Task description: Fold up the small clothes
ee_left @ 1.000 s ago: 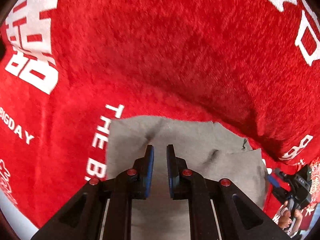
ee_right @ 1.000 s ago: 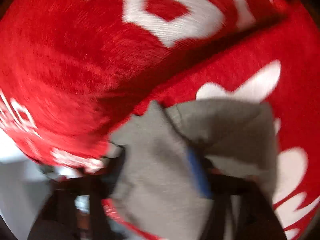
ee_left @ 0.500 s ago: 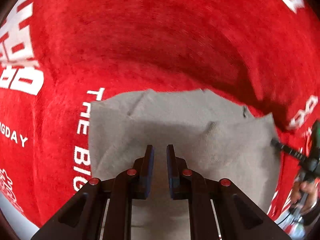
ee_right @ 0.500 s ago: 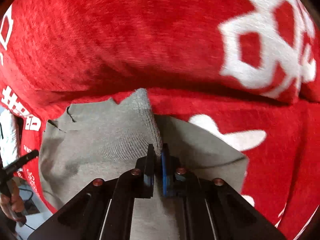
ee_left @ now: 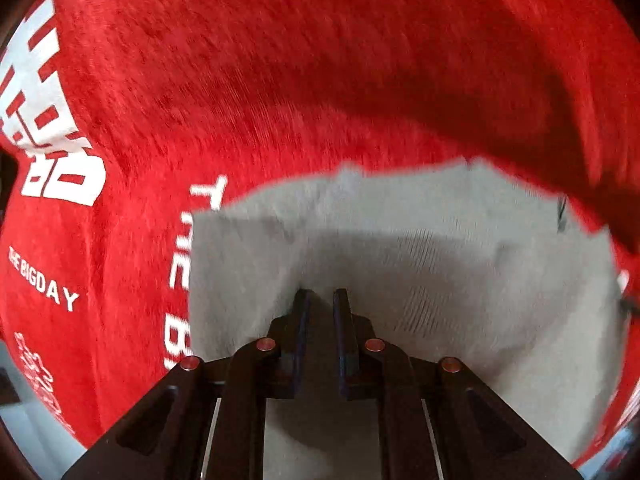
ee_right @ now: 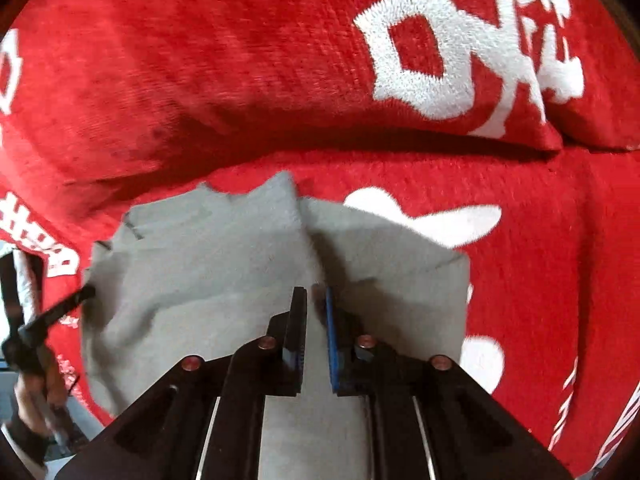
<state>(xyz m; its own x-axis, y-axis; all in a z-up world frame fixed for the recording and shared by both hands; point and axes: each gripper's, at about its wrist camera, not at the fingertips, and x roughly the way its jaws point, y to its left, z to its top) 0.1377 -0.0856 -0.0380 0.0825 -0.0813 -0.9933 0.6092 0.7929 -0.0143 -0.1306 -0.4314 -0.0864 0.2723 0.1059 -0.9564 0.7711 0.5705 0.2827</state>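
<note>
A small grey garment (ee_left: 460,280) lies on a red blanket (ee_left: 280,80) with white lettering. It also shows in the right wrist view (ee_right: 208,264), with a raised fold running down its middle. My left gripper (ee_left: 320,296) hovers just over the garment with a narrow gap between its jaws and nothing between them. My right gripper (ee_right: 316,296) sits at the near end of the fold, jaws a little apart, with a bit of grey cloth at its tips; whether it still grips is unclear.
The red blanket (ee_right: 240,80) covers the whole surface and forms a thick roll behind the garment. The person's other hand and gripper show at the left edge of the right wrist view (ee_right: 28,340).
The left gripper moved closer over the garment, which now fills more of its view. The right gripper's jaws, shut on the fold half a second ago, have parted slightly.
</note>
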